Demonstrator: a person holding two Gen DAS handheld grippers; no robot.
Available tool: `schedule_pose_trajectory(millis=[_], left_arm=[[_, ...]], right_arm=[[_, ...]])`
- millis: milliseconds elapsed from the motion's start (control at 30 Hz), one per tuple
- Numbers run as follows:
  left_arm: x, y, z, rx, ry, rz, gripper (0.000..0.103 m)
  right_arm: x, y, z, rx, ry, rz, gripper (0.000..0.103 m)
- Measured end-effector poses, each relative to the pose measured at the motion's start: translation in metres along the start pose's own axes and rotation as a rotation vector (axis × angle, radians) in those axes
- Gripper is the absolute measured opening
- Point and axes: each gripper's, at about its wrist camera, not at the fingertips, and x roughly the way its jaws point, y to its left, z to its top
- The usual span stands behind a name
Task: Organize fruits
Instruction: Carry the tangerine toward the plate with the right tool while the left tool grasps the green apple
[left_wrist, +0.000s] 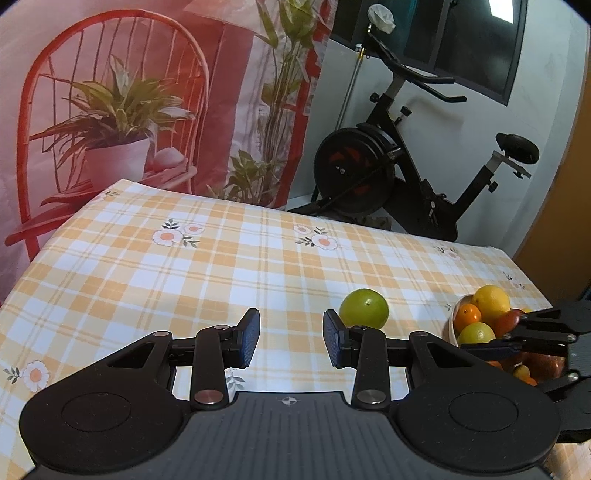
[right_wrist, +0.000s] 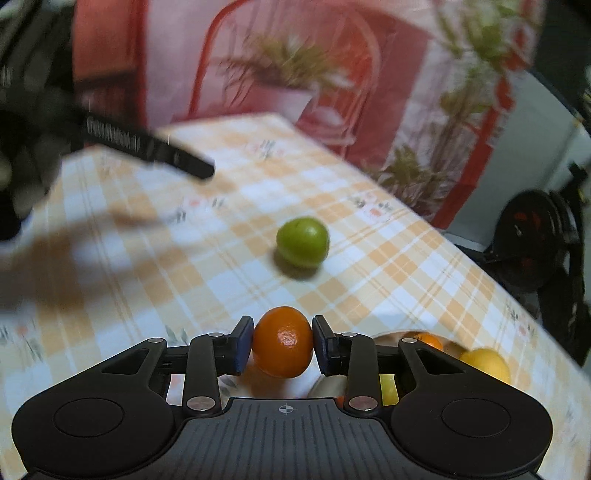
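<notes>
Right gripper (right_wrist: 282, 345) clamps an orange (right_wrist: 282, 341) at lower centre, above the table (right_wrist: 147, 240); left gripper (left_wrist: 291, 338) gapes empty; green fruit (left_wrist: 364, 308) sits mid-table, bowl (left_wrist: 453, 325) far right.

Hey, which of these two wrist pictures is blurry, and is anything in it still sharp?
Left wrist view: sharp throughout, the round green fruit crisp on the orange-checked tablecloth. Right wrist view: background smeared by motion blur, the same green fruit soft; only the right gripper and the small glossy orange fruit it clamps stay sharp, with a glare spot.
</notes>
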Motion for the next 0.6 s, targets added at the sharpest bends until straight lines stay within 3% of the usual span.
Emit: schedule_pose_trajectory(millis=[233, 300, 600], left_arm=[[0.015, -0.017, 0.0, 0.037, 0.028, -0.025, 0.041], [0.019, -0.022, 0.0, 0.052, 0.035, -0.033, 0.049], [0.046, -0.045, 0.006, 0.081, 0.05, -0.054, 0.051]], right_arm=[[-0.036, -0.012, -0.034, 0.3, -0.172, -0.021, 0.032], [-0.047, -0.015, -0.046, 0.357, -0.203, -0.045, 0.032], [-0.085, -0.034, -0.072, 0.44, -0.284, -0.127, 0.032]])
